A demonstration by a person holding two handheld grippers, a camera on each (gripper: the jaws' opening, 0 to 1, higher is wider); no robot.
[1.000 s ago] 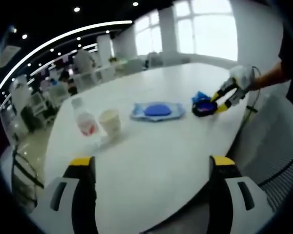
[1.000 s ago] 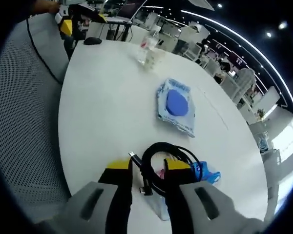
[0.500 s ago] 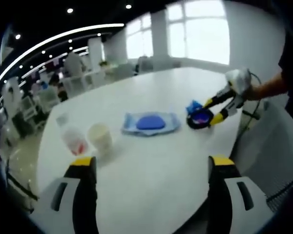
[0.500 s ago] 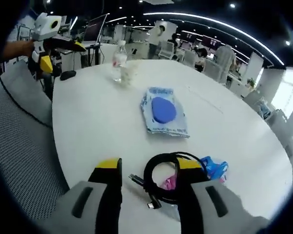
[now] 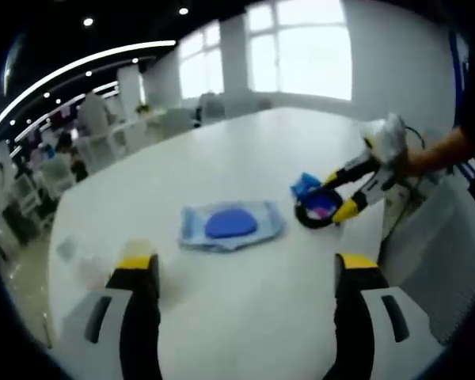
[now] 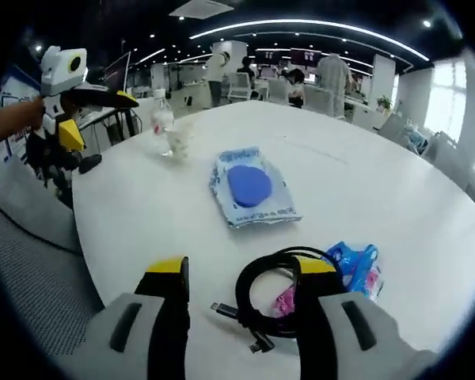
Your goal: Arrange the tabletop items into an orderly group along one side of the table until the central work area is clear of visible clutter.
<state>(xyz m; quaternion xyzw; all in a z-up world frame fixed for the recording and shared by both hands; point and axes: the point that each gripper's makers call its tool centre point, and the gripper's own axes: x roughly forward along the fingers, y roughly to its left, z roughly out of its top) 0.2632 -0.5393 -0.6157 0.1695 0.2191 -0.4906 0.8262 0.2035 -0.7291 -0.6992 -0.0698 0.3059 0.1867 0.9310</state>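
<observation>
The white table carries a spread-out scatter — a blue packet lies flat at the centre, a bottle and cup stand together at the far edge by the left gripper, whose jaws are apart and empty. Nearest the right gripper, whose jaws stand apart — a coiled black cable lying across its right jaw, a small blue wrapper just beyond
</observation>
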